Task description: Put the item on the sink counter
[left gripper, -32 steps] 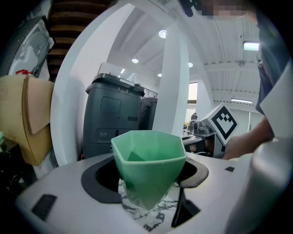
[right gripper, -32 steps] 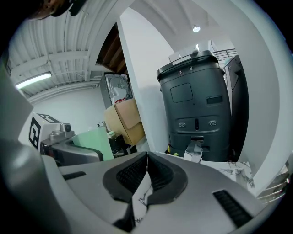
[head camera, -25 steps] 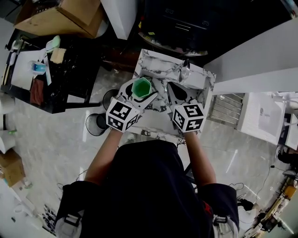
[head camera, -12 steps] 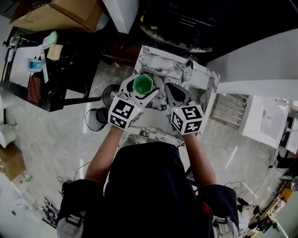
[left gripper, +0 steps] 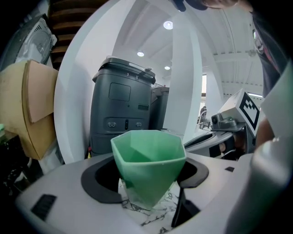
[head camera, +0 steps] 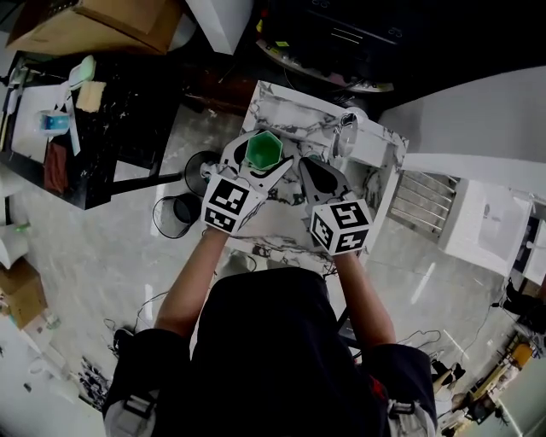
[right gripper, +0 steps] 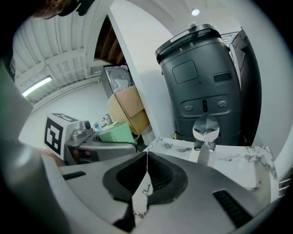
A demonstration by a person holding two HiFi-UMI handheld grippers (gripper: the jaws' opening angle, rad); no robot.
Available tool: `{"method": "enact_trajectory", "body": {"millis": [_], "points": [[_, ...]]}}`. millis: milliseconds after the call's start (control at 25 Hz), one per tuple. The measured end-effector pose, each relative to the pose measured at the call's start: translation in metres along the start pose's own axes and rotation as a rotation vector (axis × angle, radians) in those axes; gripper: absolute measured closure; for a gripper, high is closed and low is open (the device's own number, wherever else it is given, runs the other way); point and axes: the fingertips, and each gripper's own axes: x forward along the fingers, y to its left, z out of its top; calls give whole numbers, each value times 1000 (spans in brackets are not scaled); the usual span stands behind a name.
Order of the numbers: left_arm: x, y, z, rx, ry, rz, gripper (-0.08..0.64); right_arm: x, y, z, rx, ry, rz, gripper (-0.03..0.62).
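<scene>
A green faceted cup [head camera: 263,148] sits upright between the jaws of my left gripper [head camera: 265,159], which is shut on its sides. In the left gripper view the cup [left gripper: 149,164] fills the gap between the black pads [left gripper: 98,180], with marble showing under it. The cup hangs over the back left part of the marble sink counter [head camera: 281,224]; whether it touches the counter I cannot tell. My right gripper [head camera: 307,164] hovers beside it over the counter, its pads [right gripper: 158,176] meeting with nothing between them. The white basin [head camera: 363,152] and faucet [head camera: 344,126] are at the back right.
A dark grey bin [right gripper: 201,77] stands behind the counter. At the left is a black table [head camera: 111,136] with small items, and beyond it cardboard boxes [head camera: 102,21]. A white cabinet [head camera: 478,218] stands right of the sink, and round stands [head camera: 175,212] sit on the floor at the left.
Both grippers have moved a little farther over the counter, toward its back, and the left one has carried the green cup along. Neither grip has changed.
</scene>
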Motion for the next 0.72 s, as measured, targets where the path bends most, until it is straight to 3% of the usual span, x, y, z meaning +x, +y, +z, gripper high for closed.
{"method": "enact_trajectory", "body": {"millis": [720], "points": [[45,23,-2,45,6,29,225,-3,-4,-5,43,-7,12,557]]}}
